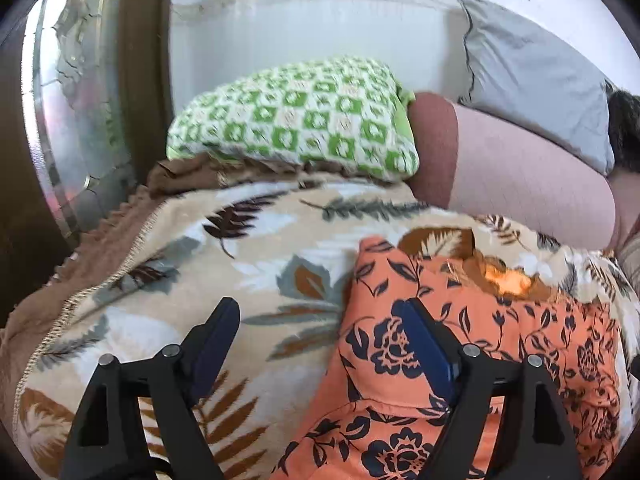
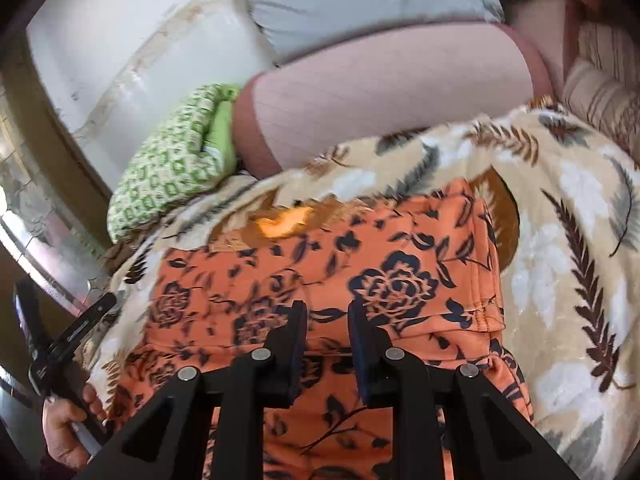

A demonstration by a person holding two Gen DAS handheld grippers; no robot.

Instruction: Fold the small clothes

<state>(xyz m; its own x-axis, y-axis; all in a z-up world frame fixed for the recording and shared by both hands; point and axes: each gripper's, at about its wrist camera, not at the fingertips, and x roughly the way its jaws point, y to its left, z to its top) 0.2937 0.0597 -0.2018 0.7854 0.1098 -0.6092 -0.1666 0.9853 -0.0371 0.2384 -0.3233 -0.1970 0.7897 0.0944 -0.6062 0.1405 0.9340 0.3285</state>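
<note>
An orange garment with dark blue flowers (image 1: 480,344) lies partly folded on a beige leaf-print blanket (image 1: 248,256); it also fills the middle of the right wrist view (image 2: 360,264). My left gripper (image 1: 320,312) is open above the garment's left edge, one finger over the blanket, the other over the cloth. My right gripper (image 2: 326,312) hovers over the garment's near part with its jaws a narrow gap apart and nothing between them. The left gripper and the hand holding it show at the left edge of the right wrist view (image 2: 60,344).
A green-and-white patterned pillow (image 1: 296,120) and a pink bolster (image 1: 516,176) lie beyond the blanket against a white wall. A grey pillow (image 1: 536,76) leans at the back right. A striped cushion (image 2: 600,92) sits at the far right. A mirror-like panel (image 1: 72,120) stands at left.
</note>
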